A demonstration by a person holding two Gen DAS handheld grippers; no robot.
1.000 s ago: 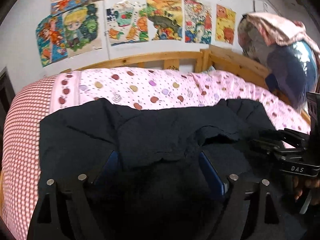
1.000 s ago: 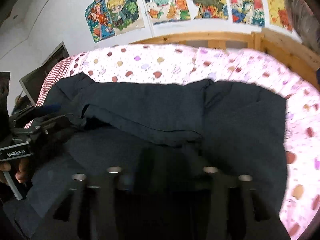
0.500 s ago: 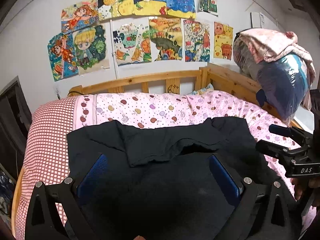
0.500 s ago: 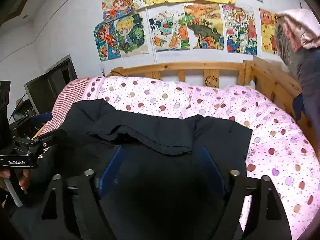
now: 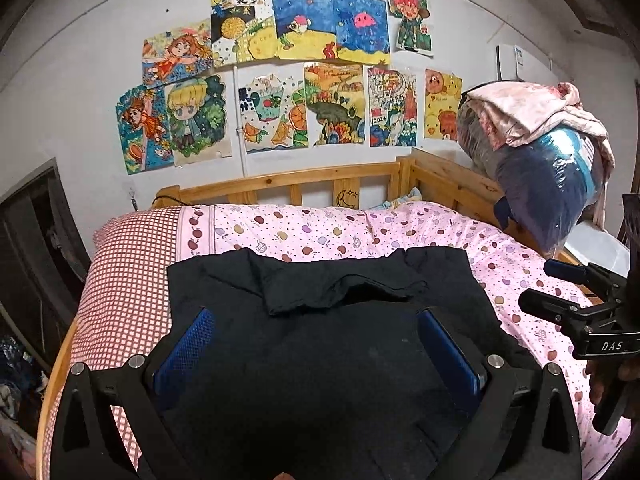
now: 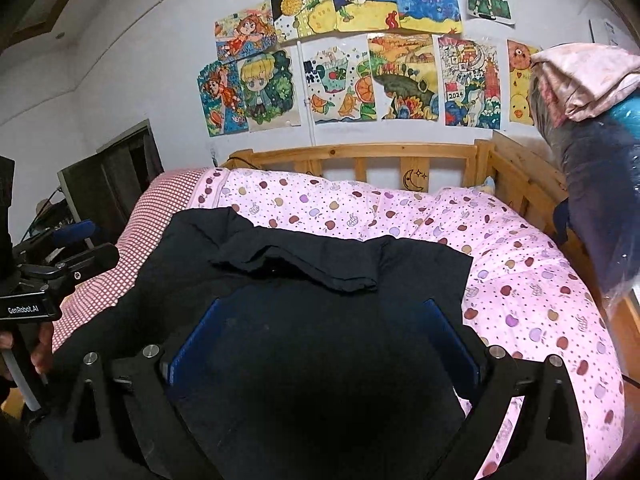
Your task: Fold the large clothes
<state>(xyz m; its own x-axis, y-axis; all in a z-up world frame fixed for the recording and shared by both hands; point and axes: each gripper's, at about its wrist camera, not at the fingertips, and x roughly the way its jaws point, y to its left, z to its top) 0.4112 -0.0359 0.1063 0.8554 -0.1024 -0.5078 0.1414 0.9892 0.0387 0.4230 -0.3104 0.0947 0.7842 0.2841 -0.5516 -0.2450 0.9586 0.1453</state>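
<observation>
Both claws stood wide, holding nothing: the left claw point(image 5: 316, 344) and right claw point(image 6: 320, 336) each hovered over the black garment point(image 5: 328, 360), which lay between their blue fingers point(image 5: 184, 356), spread on the pink quilt point(image 5: 400, 232) of the wooden bed point(image 5: 280, 184).

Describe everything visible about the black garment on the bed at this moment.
The black garment is a large, dark, matte, soft-looking fabric piece lying spread on the pink apple-print bedding, reaching the red-checked part on its left. A flap across its far edge is folded back, wrinkled. Both open grippers, left gripper and right gripper, are above it; contact unclear.
</observation>
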